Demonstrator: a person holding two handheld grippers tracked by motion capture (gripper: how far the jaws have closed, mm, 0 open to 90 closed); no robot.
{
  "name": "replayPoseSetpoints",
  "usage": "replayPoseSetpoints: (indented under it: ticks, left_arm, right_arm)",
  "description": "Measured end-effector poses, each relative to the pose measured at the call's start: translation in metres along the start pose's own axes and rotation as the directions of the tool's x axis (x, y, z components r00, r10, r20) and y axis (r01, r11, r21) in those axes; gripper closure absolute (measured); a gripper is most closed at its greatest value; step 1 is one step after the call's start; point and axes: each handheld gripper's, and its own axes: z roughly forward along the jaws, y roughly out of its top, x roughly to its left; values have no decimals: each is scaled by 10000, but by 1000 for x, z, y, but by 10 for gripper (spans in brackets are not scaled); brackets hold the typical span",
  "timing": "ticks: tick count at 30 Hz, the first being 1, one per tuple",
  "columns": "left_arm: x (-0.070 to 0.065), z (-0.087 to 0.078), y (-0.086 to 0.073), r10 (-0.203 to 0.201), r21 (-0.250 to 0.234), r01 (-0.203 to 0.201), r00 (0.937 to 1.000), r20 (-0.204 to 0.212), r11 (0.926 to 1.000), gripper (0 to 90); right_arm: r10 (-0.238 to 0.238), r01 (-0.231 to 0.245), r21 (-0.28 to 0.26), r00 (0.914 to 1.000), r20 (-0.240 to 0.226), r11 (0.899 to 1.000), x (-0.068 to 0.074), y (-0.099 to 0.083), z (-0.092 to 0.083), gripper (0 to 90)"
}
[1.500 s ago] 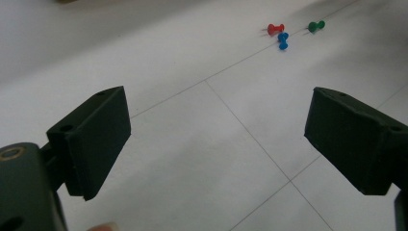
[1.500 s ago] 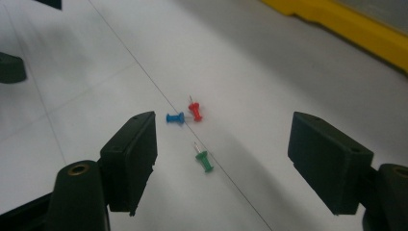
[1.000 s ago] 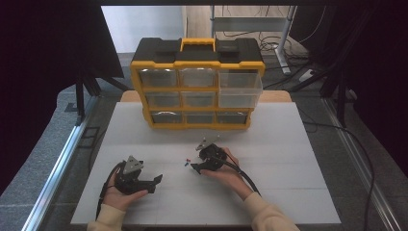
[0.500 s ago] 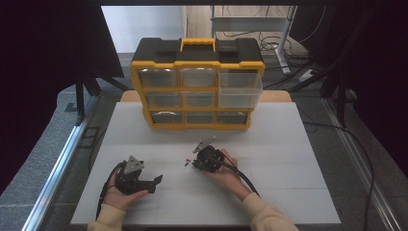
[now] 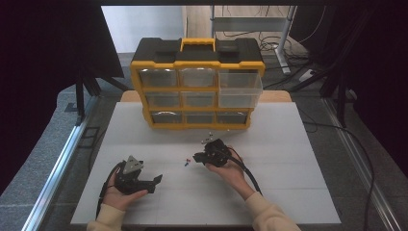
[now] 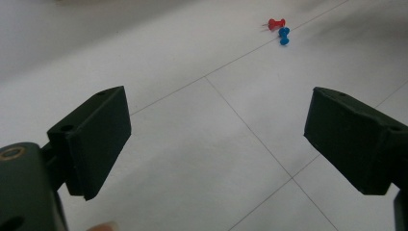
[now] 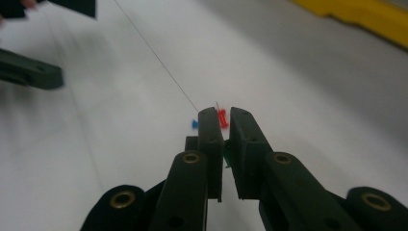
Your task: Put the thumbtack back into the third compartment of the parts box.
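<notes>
The right tool (image 7: 222, 125) has just been closing, and its jaws now stand nearly together with a green pin (image 7: 226, 153) clamped between them, as the right gripper view shows. Beyond its tips a red pin (image 7: 222, 118) and a blue pin (image 7: 194, 124) lie on the white surface (image 7: 120, 144); whether the tool touches either I cannot tell. In the high view this tool (image 5: 198, 157) sits near the middle of the surface (image 5: 288, 168), in front of the yellow drawer box (image 5: 197, 84), which stands at the far edge. One clear drawer (image 5: 239, 89) at the box's right is pulled out.

The left tool (image 5: 156, 182) rests in the left hand (image 5: 120, 192) near the front left corner of the surface, well apart from the pins. Its jaws stand wide apart with nothing between them. In the left gripper view the red pin (image 6: 276, 23) and blue pin (image 6: 284, 36) lie just beside each other, far ahead of the jaws.
</notes>
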Motion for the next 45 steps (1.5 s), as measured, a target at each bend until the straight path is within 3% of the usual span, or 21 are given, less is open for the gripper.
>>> replayPoseSetpoints:
  ticks: [10, 16, 21, 40, 45]
  left_arm:
    - [0, 0, 0, -25, 8, 25, 10000, -8, 10000, 95]
    - [-1, 0, 1, 46, -26, -46, 10000, -11, 10000, 95]
    - [-2, -1, 0, 73, -95, -74, 10000, -56, 9999, 97]
    - [-1, -2, 0, 24, -147, -25, 10000, -67, 9999, 98]
    - [-2, -1, 1, 21, -144, -22, 10000, -52, 9999, 99]
  right_arm:
    - [-117, 112, -1045, 9999, -50, 9945, 8, 16, -33, 837]
    - [-33, 34, -1691, 10000, 10, 9856, 9, 22, -53, 838]
    - [-224, 270, -2220, 9995, 236, 9747, 15, 30, -71, 838]
    - [-250, 381, -3293, 9987, 440, 9435, 24, 43, -111, 837]
    - [-390, 574, -3561, 9975, 587, 9327, 27, 54, -127, 838]
